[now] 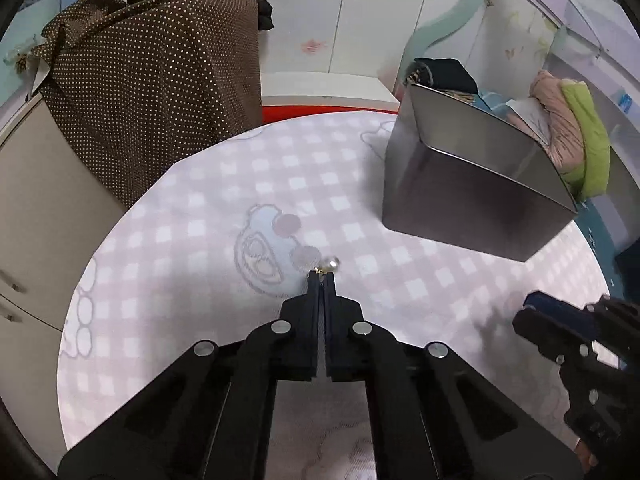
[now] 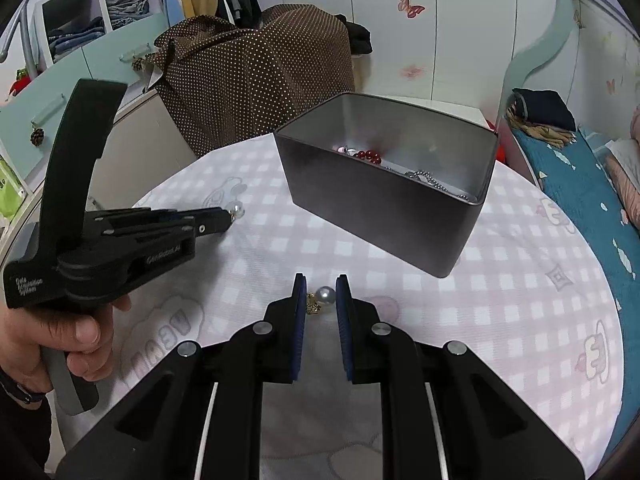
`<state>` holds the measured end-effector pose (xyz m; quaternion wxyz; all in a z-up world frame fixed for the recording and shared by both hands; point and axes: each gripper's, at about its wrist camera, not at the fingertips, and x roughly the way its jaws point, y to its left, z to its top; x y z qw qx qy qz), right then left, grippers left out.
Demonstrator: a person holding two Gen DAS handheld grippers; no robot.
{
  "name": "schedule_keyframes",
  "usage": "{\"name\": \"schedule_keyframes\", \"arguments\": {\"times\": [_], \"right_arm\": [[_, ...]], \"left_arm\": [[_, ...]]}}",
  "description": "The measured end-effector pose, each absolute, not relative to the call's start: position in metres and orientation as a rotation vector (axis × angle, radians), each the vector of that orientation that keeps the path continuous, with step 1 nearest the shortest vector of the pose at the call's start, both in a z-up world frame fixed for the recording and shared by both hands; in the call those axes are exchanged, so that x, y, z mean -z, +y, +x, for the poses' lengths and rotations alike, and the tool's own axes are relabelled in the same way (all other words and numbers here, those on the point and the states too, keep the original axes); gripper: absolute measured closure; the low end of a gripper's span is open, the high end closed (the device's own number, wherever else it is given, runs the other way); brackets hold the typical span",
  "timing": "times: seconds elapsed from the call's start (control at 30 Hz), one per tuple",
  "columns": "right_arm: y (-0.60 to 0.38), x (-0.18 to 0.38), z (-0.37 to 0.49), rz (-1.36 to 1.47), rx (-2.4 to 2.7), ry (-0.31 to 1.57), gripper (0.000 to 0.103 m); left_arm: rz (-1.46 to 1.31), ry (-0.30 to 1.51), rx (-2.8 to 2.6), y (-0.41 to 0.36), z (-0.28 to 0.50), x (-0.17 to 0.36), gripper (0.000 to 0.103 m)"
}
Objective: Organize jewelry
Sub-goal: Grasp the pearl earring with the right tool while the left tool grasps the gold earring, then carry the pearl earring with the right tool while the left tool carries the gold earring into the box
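Two pearl earrings are in play on a round table covered with a pink-and-white checked cloth (image 2: 520,280) printed with cartoon figures. Each earring is a small, glossy white pearl on a short gold-coloured fitting.

The first pearl earring (image 1: 331,264) is pinched by its gold fitting at the very tips of the left gripper (image 1: 321,276), whose black fingers are pressed together with only a hairline gap. The pearl sticks out just past the tips, above the cloth. Seen from the right wrist, the left gripper (image 2: 228,216) is held level by a hand (image 2: 76,332).

The second pearl earring (image 2: 322,298) lies on the cloth between the fingers of the right gripper (image 2: 320,286). These fingers, lined with blue pads (image 2: 299,320), stand apart on either side of the pearl without clearly touching it.

Beyond both grippers sits an open grey metal tin (image 2: 380,216), rectangular, resting on the cloth. Inside it lie dark red beads (image 2: 368,155) and a silver bead chain (image 2: 432,180).
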<state>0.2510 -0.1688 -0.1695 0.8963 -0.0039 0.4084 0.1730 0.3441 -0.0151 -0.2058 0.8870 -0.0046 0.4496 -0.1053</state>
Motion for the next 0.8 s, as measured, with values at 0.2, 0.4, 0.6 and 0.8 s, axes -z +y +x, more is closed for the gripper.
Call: {"name": "schedule_keyframes", "arguments": {"times": [0.2, 0.4, 0.6, 0.8], "right_arm": [[-0.175, 0.16, 0.247, -0.009, -0.346, 0.829, 0.089], [-0.179, 0.152, 0.241, -0.006, -0.341, 0.808, 0.089], [-0.18, 0.129, 0.237, -0.015, -0.342, 0.76, 0.09], [-0.182, 0.083, 0.238, -0.057, -0.347, 0.664, 0.089]], "left_arm": [[-0.013, 0.898, 0.234, -0.013, 0.328, 0.191, 0.101], [-0.027, 0.874, 0.235, -0.012, 0.314, 0.177, 0.101], [-0.01, 0.79, 0.267, -0.015, 0.295, 0.137, 0.101], [0.021, 0.672, 0.295, -0.027, 0.281, 0.081, 0.101]]}}
